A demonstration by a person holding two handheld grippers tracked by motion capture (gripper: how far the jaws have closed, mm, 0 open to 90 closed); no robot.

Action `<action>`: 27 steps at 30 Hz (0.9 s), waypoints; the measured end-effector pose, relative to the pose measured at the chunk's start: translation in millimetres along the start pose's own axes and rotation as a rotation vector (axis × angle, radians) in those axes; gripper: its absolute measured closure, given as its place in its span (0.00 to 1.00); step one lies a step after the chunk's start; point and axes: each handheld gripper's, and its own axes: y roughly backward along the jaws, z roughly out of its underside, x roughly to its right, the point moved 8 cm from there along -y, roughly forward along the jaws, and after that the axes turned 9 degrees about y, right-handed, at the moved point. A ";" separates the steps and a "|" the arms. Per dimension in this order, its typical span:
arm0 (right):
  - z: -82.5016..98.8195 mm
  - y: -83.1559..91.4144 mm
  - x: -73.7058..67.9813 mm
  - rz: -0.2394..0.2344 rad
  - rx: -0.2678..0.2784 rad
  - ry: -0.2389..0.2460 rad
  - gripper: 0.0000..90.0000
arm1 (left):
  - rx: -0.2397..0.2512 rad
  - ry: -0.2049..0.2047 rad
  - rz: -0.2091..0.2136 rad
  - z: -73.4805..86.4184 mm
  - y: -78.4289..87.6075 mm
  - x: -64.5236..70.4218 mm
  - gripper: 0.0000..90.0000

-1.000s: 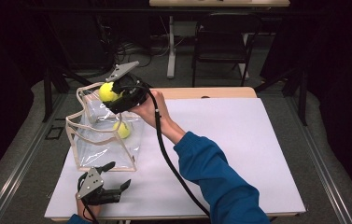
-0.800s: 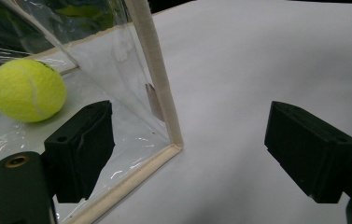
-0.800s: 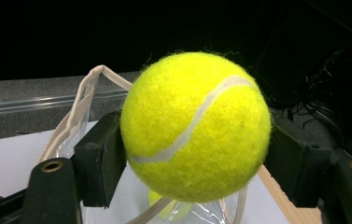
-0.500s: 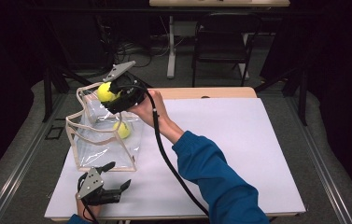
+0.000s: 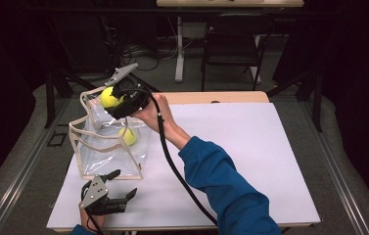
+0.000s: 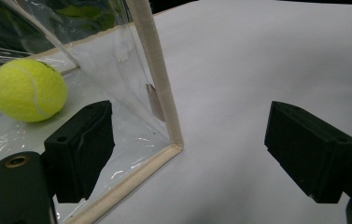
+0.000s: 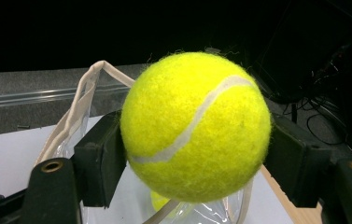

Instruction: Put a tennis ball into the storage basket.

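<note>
The right gripper [image 5: 118,100] was clamped on a yellow tennis ball [image 5: 108,97], its two black pads pressing the ball's left and right sides, as the right gripper view showed with the ball [image 7: 195,126] bulging up and forward between them. In the high view this held ball hung at the far rim of a clear plastic bag [image 5: 99,156] with cream-coloured edging, which stood open on the white table [image 5: 250,161] near its left edge. A second tennis ball [image 5: 128,136] lay inside the bag on its floor, below and a little nearer than the held one; a sliver of it [image 7: 162,200] peeked out under the held ball in the right gripper view. The left gripper [image 5: 116,188] rested low at the near left corner of the table, just in front of the bag, with its jaws standing wide apart and nothing between them but the bag's near corner seam [image 6: 157,88]. In the left gripper view the ball in the bag [image 6: 28,89] sat behind the clear wall, up and to the left of the left-hand pad, so the plastic stood between that gripper and the ball. A black cable [image 5: 172,166] trailed from the right gripper across the table beside a blue sleeve [image 5: 226,186]. Beyond the table stood a dark chair [image 5: 231,54] on grey floor
</note>
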 end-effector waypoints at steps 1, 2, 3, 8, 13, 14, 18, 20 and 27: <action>-0.2 -0.2 -0.4 -0.002 -0.001 -0.002 0.30 | 0.000 0.000 -0.001 0.1 0.1 0.0 0.18; -0.4 -0.6 -1.0 -0.003 -0.001 -0.002 0.30 | 0.002 0.003 0.000 0.1 0.1 -0.4 0.18; -0.7 -1.0 -1.5 -0.006 -0.004 0.003 0.30 | 0.004 0.006 -0.001 -0.1 0.1 -0.7 0.18; -2.4 -2.7 -3.2 -0.004 -0.012 0.009 0.30 | 0.001 0.006 -0.001 0.3 0.2 -0.2 0.18; -1.9 -5.9 -3.8 -0.002 -0.023 0.015 0.30 | 0.001 -0.005 0.000 0.0 -0.1 -0.3 0.18; -1.8 -6.5 -4.1 -0.003 -0.024 0.014 0.30 | 0.002 0.004 0.000 0.1 0.1 -0.4 0.18; -1.5 -9.5 -5.5 -0.005 -0.037 0.024 0.30 | 0.003 0.001 -0.001 -0.2 0.1 -0.1 0.18; -1.5 -10.5 -6.3 -0.009 -0.037 0.020 0.30 | 0.002 0.007 0.000 0.1 0.0 -0.5 0.18; -1.1 -15.7 -8.6 -0.015 -0.039 0.023 0.30 | 0.006 0.005 0.001 -0.3 0.0 -1.0 0.18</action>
